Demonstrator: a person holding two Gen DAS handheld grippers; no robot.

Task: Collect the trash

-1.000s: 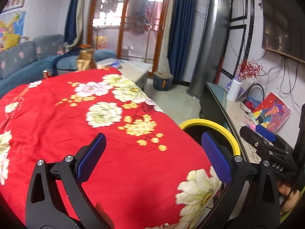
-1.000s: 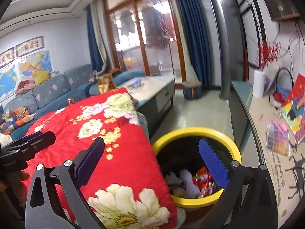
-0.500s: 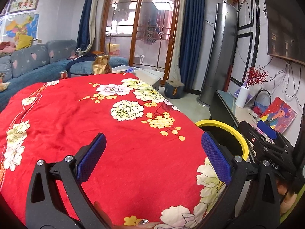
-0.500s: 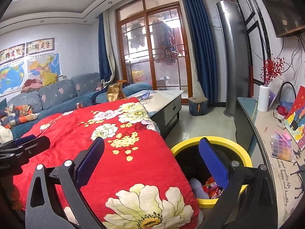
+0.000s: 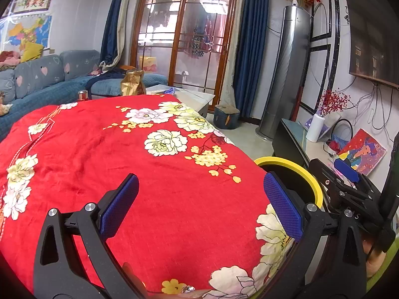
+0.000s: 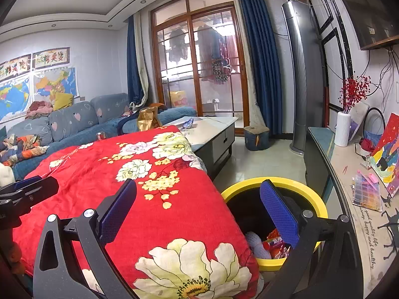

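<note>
Both held wide apart and empty: left gripper (image 5: 200, 205) above the red flowered blanket (image 5: 139, 174), right gripper (image 6: 198, 209) by the yellow-rimmed bin (image 6: 274, 183) beside it. Trash (image 6: 268, 245) already down in that bin: crinkly snack wrappers and a white knitted lump, probably light, soft, slippery, best pinched at a crumpled fold. Wrapper print too small to read; "good, happy and healthy" legible along the TV bench (image 6: 369, 236).

A home living room. A blue sofa (image 6: 72, 122) with heart-print cushions stands under wall maps (image 6: 30, 92); a coffee table (image 6: 212, 129) sits before glazed wooden doors (image 6: 199, 69) hung with blue curtains (image 6: 256, 57). A tower air conditioner (image 6: 299, 74) and a vase of red berries (image 6: 343, 128) flank the wall.
</note>
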